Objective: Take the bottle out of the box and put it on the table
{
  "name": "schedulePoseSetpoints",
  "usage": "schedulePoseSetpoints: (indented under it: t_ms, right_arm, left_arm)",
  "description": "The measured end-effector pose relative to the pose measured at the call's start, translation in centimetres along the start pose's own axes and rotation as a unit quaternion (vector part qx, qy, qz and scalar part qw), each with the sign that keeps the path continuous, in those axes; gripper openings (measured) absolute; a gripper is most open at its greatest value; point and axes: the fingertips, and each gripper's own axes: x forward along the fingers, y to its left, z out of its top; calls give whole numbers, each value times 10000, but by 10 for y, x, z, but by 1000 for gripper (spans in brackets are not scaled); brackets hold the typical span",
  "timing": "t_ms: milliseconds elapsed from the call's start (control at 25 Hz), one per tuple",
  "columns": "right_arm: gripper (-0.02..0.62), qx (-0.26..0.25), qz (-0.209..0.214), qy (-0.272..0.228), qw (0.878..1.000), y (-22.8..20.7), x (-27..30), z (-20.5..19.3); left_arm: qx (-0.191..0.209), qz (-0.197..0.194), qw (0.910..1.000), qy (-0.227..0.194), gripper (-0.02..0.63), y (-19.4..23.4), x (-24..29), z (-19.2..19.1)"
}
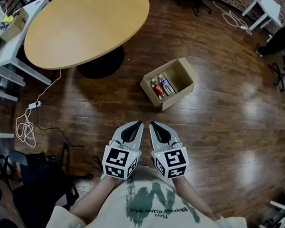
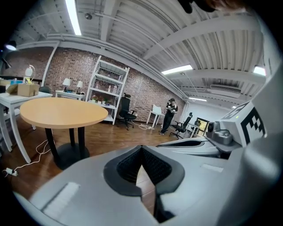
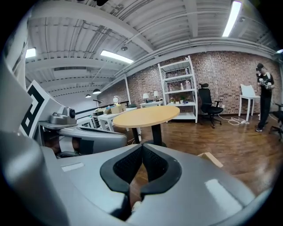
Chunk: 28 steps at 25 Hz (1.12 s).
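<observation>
On floor (image 1: 223, 123), open box (image 1: 181, 78) w/ bottles (image 1: 161, 87) inside.

White cable (image 1: 25, 130) coiled on the wood floor (image 1: 224, 128) — white shelf (image 2: 108, 88) and office chair (image 2: 127, 112) by brick wall (image 2: 66, 66).

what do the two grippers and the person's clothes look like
The left gripper and right gripper are pale grey shells with black ribbed pads. Each carries a white cube with black square markers. The shirt is cream, short-sleeved, with green print.

Bottles (image 1: 162, 87) flat inside open cardboard box (image 1: 183, 76) on floor (image 1: 224, 128).
</observation>
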Motion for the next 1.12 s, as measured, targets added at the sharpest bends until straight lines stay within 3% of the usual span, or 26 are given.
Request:
schedulePoseSetpoints:
  t_ms: [360, 1120]
  right_arm:
    - [4, -194, -154, 43, 9997, 4, 69, 46]
    - [12, -94, -383, 35, 9992, 1, 141, 85]
  left_arm:
    - [-22, -187, 9998, -51, 0, 69, 32, 39]
    - [-83, -592, 9981, -170, 0, 134, 67, 77]
